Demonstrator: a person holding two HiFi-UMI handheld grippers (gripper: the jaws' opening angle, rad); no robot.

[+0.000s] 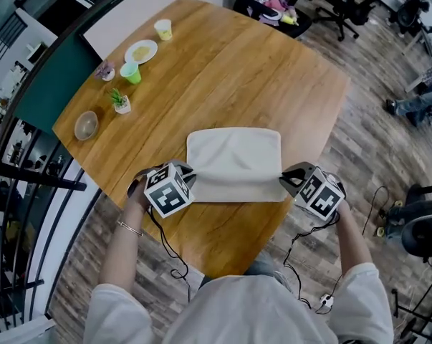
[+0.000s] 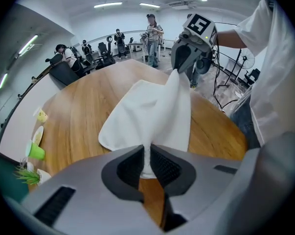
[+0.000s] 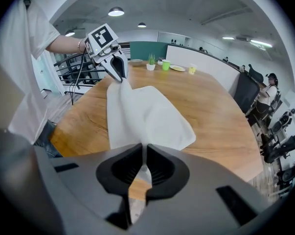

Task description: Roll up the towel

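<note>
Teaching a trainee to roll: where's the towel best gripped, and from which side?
By its two near corners, from the near side, angled down. The towel lies spread out, so only its edges offer a pinch; left tongs and right tongs are shut there.

Even, cool indoor light fills all three views; long ceiling lamps [image 2: 108, 5] glow in the left claw view, round lamps [image 3: 116, 11] in the right; the wooden surface [image 1: 237, 70] shows a soft sheen and only faint shadows; the white towel [image 1: 233, 160] is bright, its folds nearly washed out; both claw views bulge strongly inside black corners; the left claw [image 2: 148, 165] and right claw [image 3: 144, 168] look slightly soft; the head view bends at its edges.
</note>
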